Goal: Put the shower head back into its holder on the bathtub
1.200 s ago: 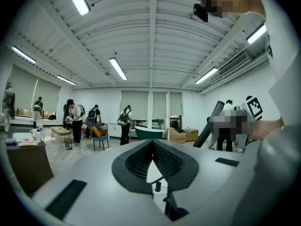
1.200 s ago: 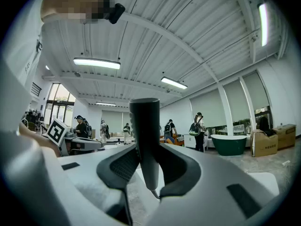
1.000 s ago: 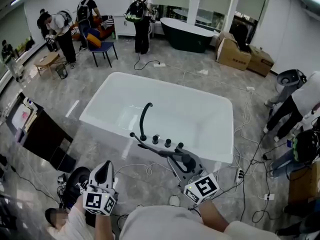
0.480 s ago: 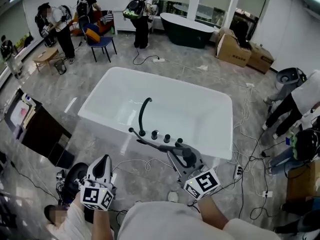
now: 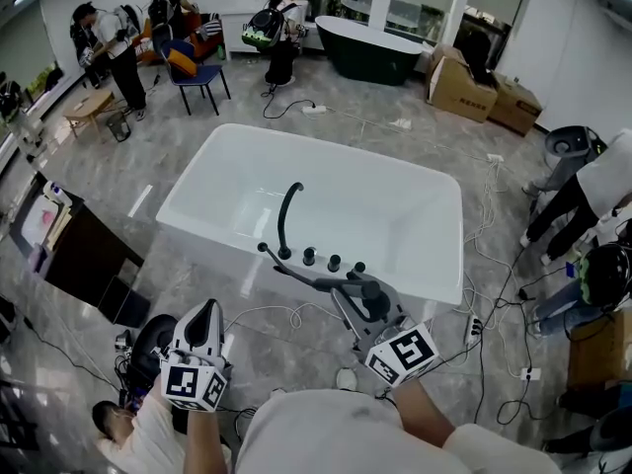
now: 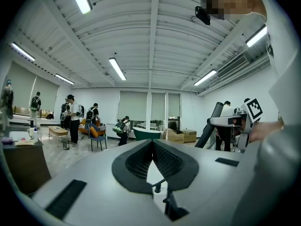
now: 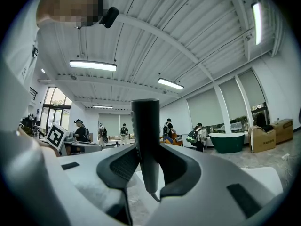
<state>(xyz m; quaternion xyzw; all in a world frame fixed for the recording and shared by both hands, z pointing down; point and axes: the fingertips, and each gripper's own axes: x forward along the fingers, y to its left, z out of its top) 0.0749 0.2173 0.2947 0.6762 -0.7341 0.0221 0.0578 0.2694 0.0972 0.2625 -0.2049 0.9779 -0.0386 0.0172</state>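
Note:
The white bathtub (image 5: 425, 284) stands ahead of me, with a black curved spout (image 5: 285, 217) and a row of black fittings (image 5: 334, 263) on its near rim. My right gripper (image 5: 354, 289) is shut on the dark stick-shaped shower head (image 5: 299, 278), which hangs just in front of that rim and points left. In the right gripper view the shower head (image 7: 146, 121) stands upright, clamped between the pads of the right gripper (image 7: 146, 149). My left gripper (image 5: 205, 312) hovers lower left over the floor, apart from the tub. Its jaws (image 6: 151, 145) meet at the tips with nothing between them.
Cables (image 5: 494, 265) trail over the marble floor right of the tub. A dark cabinet (image 5: 84, 265) stands at the left. A person (image 5: 583, 205) stands at the right edge. Farther back are a blue chair (image 5: 202, 72), several people, a dark green tub (image 5: 370, 42) and cardboard boxes (image 5: 479, 102).
Only the head view has shifted slightly. Both grippers keep their places, and the shower head stays in the right gripper.

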